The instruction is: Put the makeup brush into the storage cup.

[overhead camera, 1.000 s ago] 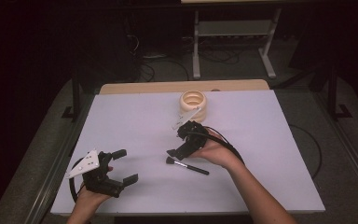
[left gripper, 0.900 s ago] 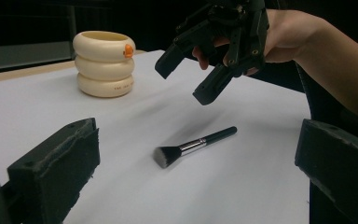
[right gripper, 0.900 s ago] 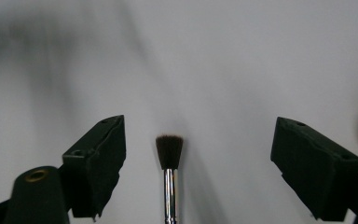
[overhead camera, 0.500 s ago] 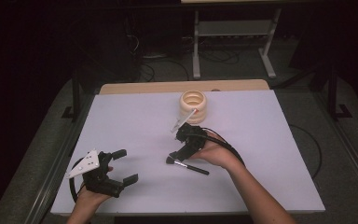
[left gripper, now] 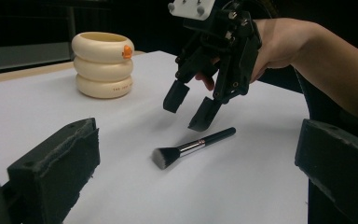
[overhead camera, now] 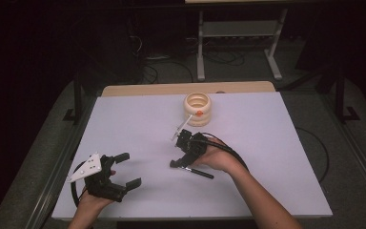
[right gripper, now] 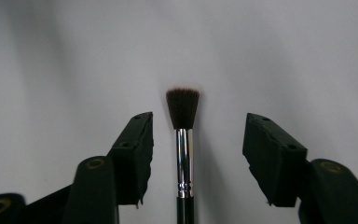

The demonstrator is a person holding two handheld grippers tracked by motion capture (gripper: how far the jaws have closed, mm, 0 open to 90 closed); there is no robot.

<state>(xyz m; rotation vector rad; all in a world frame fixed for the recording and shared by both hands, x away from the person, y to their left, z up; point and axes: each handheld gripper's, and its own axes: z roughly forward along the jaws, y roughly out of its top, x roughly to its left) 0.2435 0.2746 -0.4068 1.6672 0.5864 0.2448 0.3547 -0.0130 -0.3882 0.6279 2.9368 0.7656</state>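
Note:
A makeup brush (overhead camera: 201, 173) with a black handle, silver ferrule and dark bristles lies flat on the white table. My right gripper (overhead camera: 183, 160) hangs just above it, pointing down. In the right gripper view the brush (right gripper: 184, 140) lies between the jaws of my right gripper (right gripper: 198, 123), with a gap on each side. Those jaws have just been closing and the pads touch nothing. The left gripper view shows the right gripper (left gripper: 189, 108) slightly above the brush (left gripper: 193, 147). My left gripper (overhead camera: 128, 170) rests wide open and empty at the front left.
A cream holder (overhead camera: 197, 109) made of stacked rings with a small orange dot stands at the back middle of the table (overhead camera: 276, 143). The holder (left gripper: 103, 65) is well apart from the brush. A cable loops from the right gripper beside the hand.
The right gripper's jaws have narrowed around the brush, and the hand has hardly shifted. The left gripper and the brush stayed where they were.

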